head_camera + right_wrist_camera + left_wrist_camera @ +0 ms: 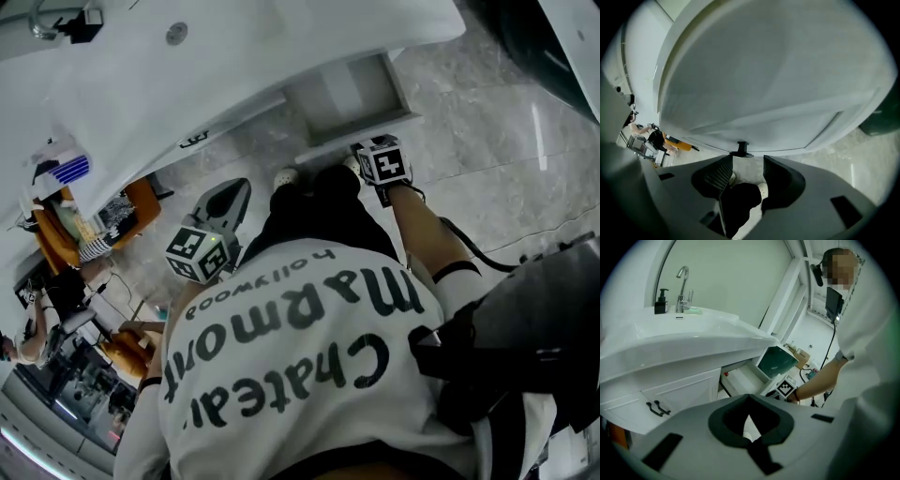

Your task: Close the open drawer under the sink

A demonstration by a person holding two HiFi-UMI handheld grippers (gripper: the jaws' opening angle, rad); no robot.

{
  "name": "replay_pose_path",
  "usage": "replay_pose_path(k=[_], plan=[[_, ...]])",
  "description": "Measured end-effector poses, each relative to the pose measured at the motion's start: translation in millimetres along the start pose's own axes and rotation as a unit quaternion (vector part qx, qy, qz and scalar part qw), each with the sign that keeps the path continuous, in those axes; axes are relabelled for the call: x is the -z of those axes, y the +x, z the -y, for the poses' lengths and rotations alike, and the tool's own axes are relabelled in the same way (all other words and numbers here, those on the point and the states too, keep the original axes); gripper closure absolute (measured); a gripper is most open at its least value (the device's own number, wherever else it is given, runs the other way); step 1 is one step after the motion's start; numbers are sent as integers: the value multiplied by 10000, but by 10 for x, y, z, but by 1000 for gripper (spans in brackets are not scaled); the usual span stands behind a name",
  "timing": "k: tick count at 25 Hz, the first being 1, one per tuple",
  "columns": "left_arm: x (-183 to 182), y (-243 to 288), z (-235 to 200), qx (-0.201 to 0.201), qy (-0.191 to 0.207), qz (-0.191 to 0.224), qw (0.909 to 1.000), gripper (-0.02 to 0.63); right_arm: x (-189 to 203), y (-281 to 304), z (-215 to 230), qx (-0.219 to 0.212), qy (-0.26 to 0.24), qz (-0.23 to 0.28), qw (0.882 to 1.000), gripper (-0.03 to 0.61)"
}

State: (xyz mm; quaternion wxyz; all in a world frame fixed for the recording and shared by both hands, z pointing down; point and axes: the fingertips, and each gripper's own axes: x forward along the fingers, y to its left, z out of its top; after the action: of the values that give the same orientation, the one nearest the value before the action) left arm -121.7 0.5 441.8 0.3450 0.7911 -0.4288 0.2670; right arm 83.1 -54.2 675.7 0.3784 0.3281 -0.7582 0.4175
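Note:
The white drawer [352, 94] stands pulled out from under the sink [234, 56]. My right gripper [366, 150] is at its front panel [764, 84], low down. Its jaws are open, and the small black handle [742, 150] sits just beyond the gap between the pads [723, 172], with nothing gripped. My left gripper [242, 185] hangs to the left above the floor, away from the drawer, its tips meeting, with nothing held. In the left gripper view the left gripper [749, 397] faces the open drawer [740, 380] and the right gripper's marker cube [786, 388].
A white cabinet door with black handles [658, 408] is left of the drawer. A faucet [683, 284] and a soap dispenser [661, 301] stand on the sink. A dark green box [777, 361] sits beyond the drawer. Marble floor [487, 159] lies to the right.

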Motion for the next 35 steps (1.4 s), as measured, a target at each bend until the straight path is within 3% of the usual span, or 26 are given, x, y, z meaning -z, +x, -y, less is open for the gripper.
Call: replay_pose_path(k=[2, 4, 35], plan=[[-1, 16, 41, 23, 11, 6, 10000, 606, -9, 44, -9, 6, -176, 3, 9998, 382], [13, 21, 98, 84, 75, 0, 9999, 606, -10, 72, -37, -11, -366, 2, 9993, 446], [-5, 17, -113, -27, -104, 69, 9999, 606, -375, 222, -47, 256, -879, -85, 9958, 468]])
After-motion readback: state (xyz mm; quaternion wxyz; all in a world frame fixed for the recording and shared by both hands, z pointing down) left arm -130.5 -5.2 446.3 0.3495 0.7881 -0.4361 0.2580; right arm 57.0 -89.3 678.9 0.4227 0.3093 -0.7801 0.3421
